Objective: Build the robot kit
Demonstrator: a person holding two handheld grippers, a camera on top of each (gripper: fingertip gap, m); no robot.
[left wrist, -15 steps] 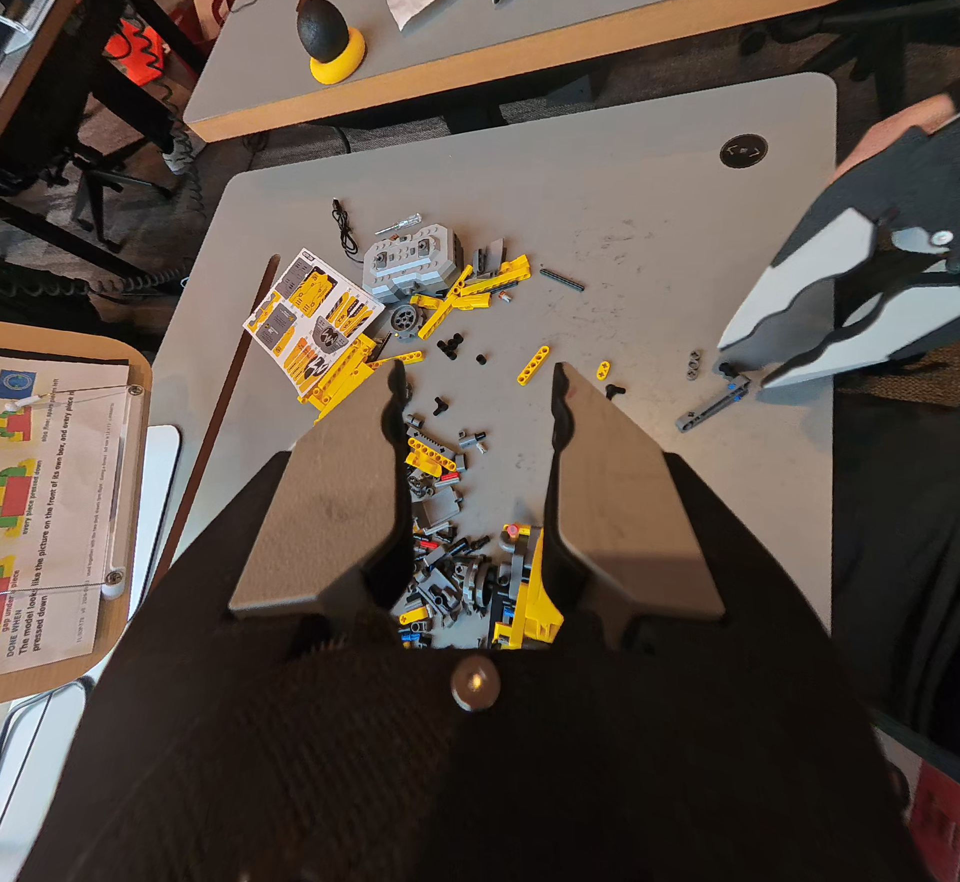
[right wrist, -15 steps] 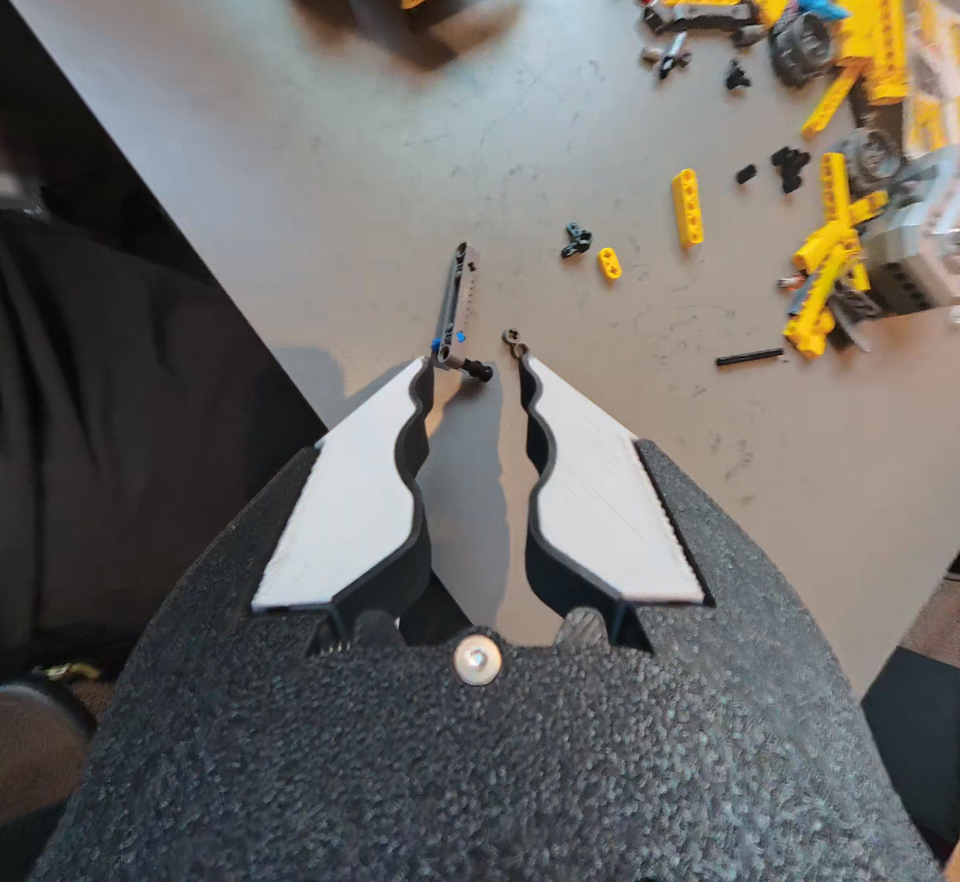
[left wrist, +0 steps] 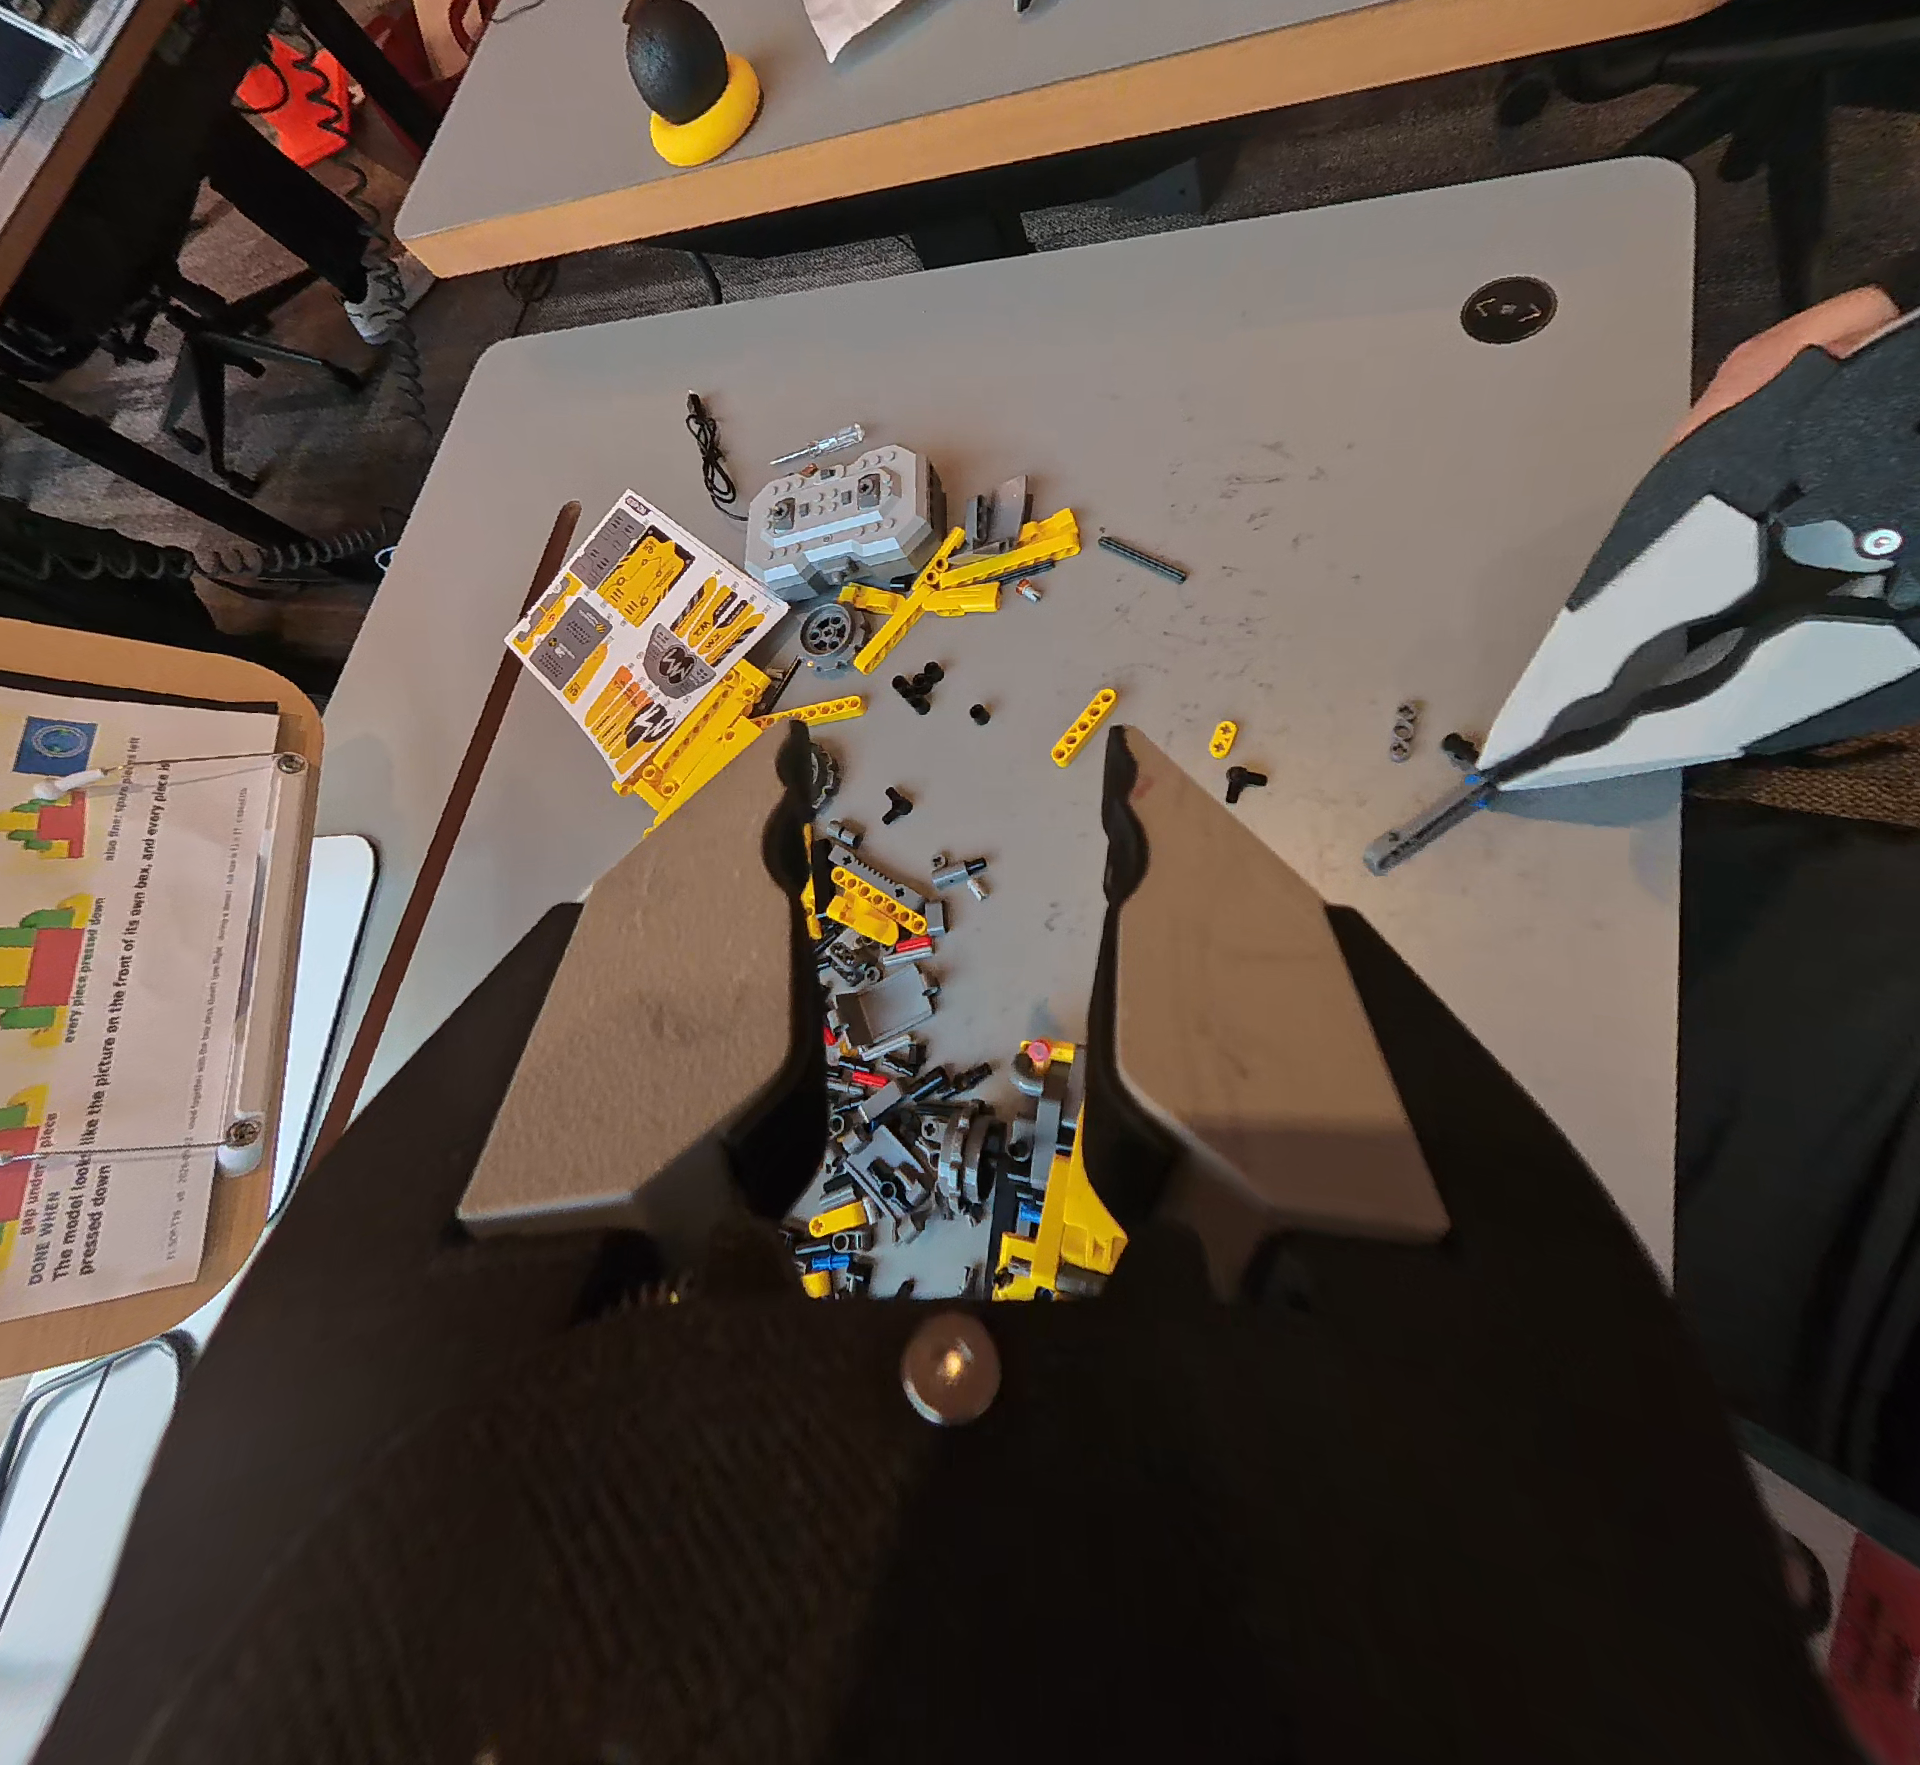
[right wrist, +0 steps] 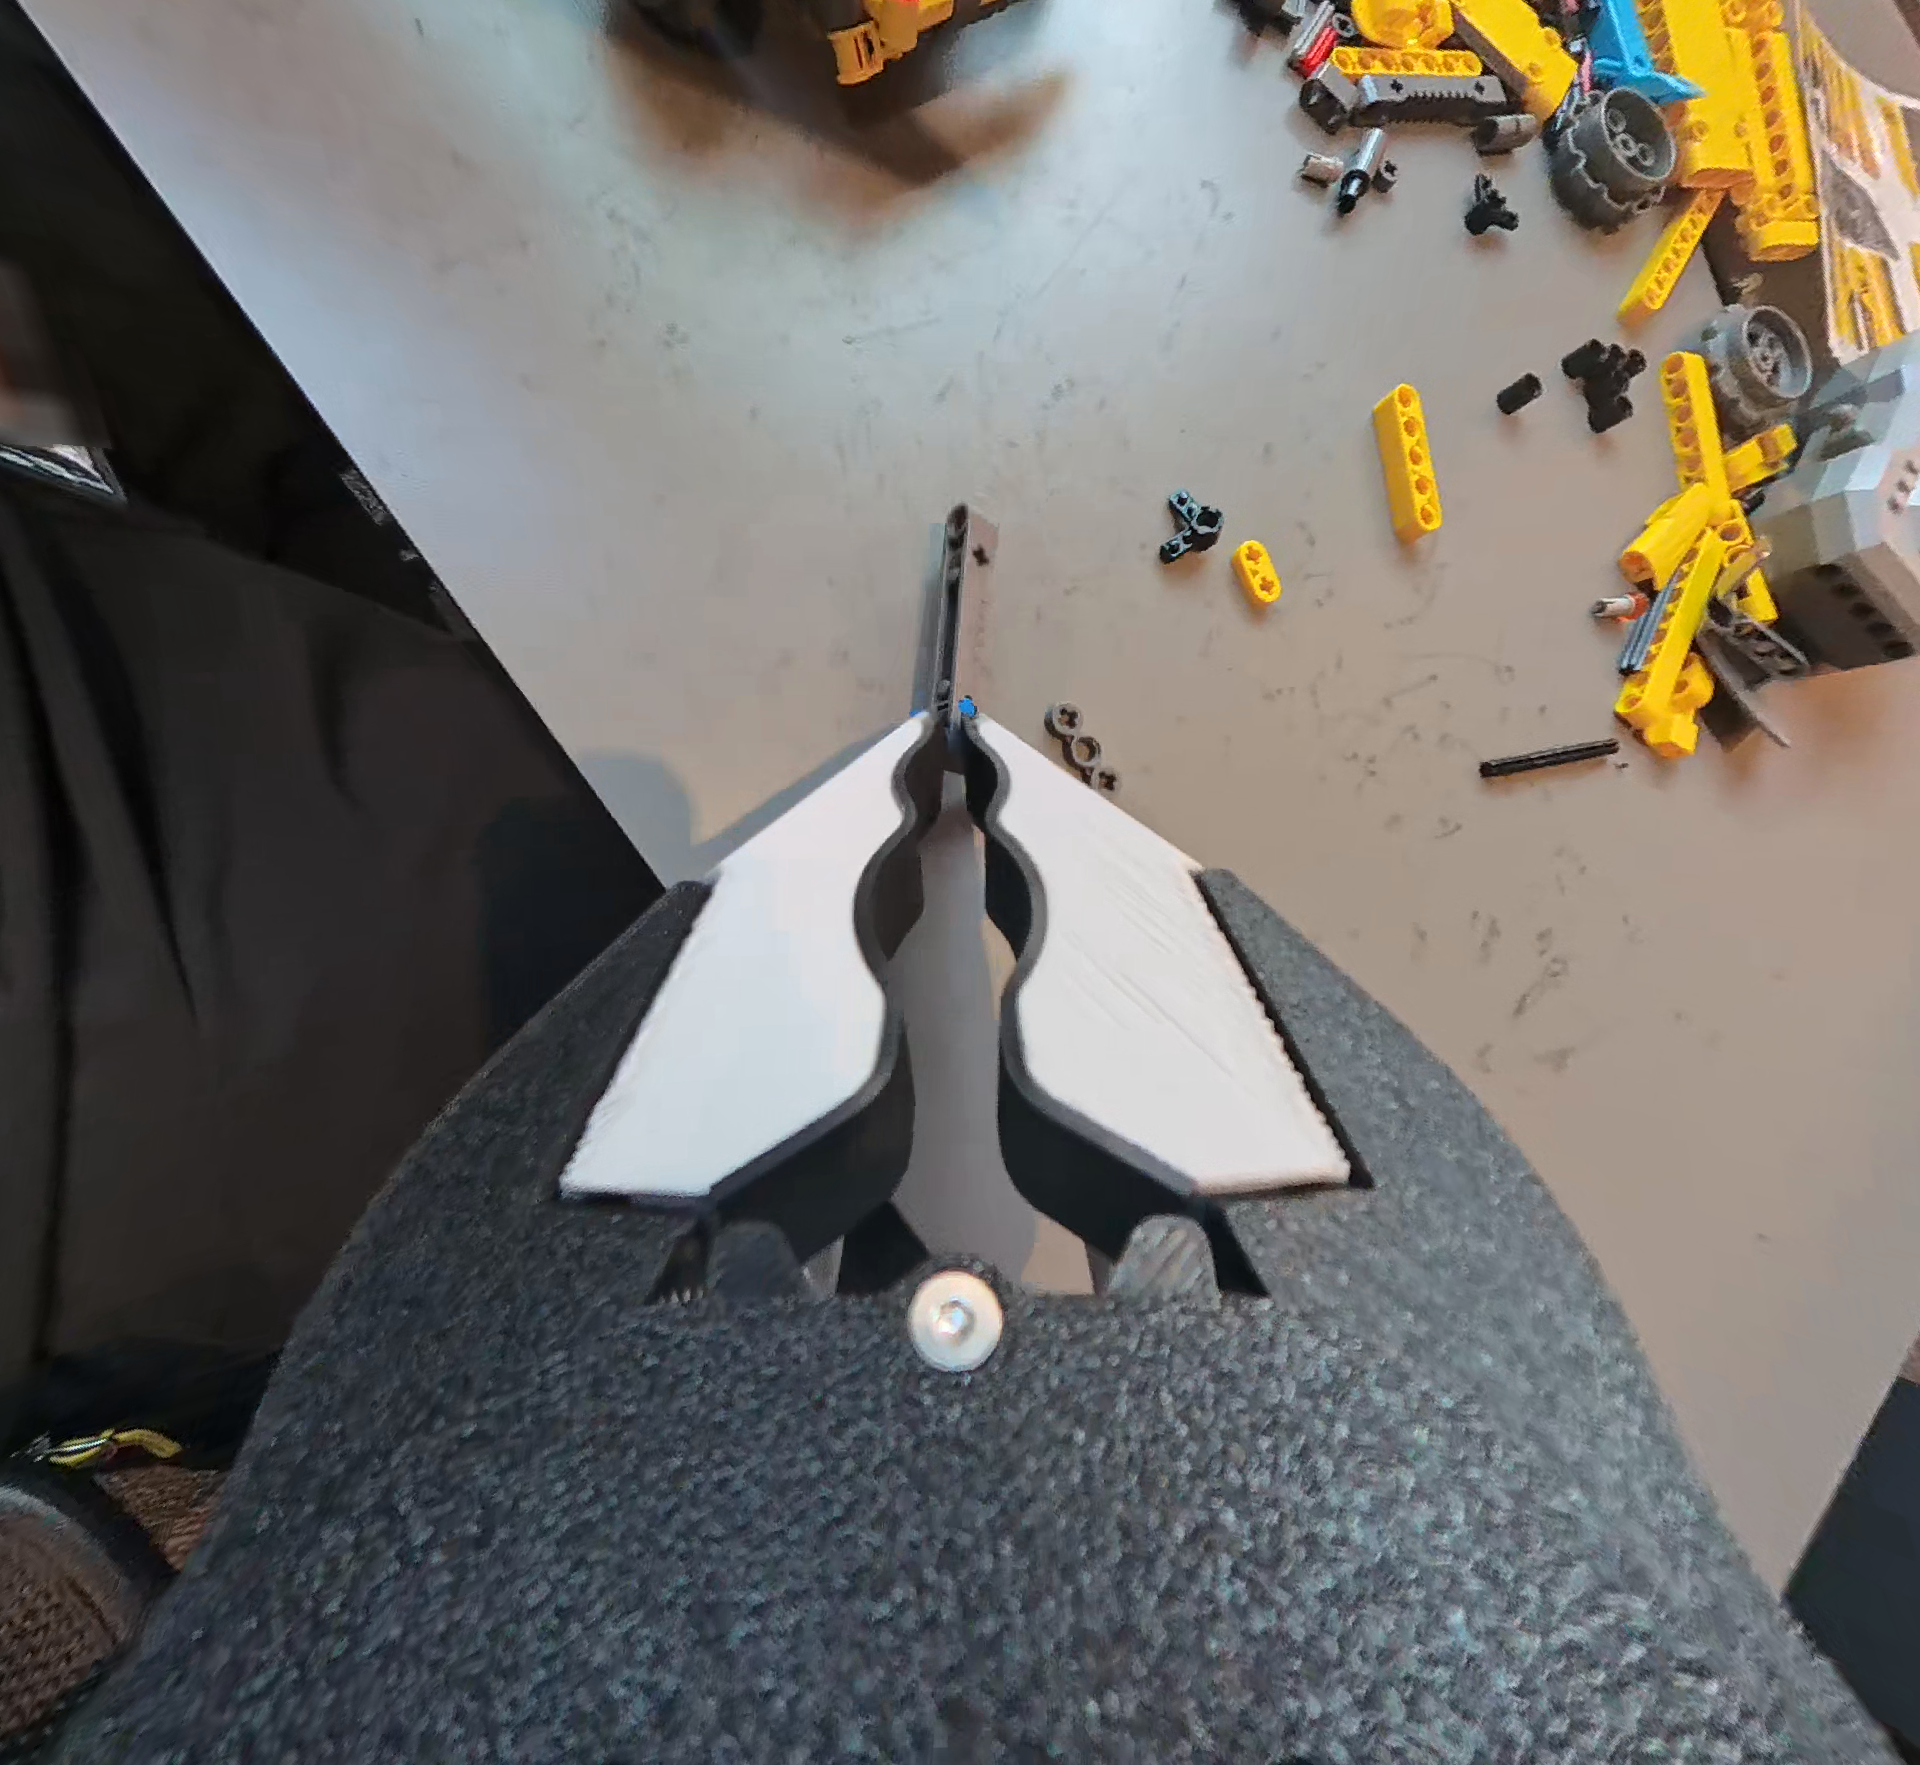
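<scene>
Your right tool (right wrist: 948,728) is clamped on the grey beam's (right wrist: 954,609) near end, low over the counter (right wrist: 727,385); left tool (left wrist: 951,749) hangs apart above the parts pile (left wrist: 894,1040).

Left wrist view looks steeply down from high above the grey table (left wrist: 1299,385). Right wrist view sits low and close by its right edge. Both show the scattered yellow pieces (left wrist: 935,572).

sticker sheet (left wrist: 644,629), grey battery box (left wrist: 842,520), black axle (right wrist: 1548,757)
</scene>
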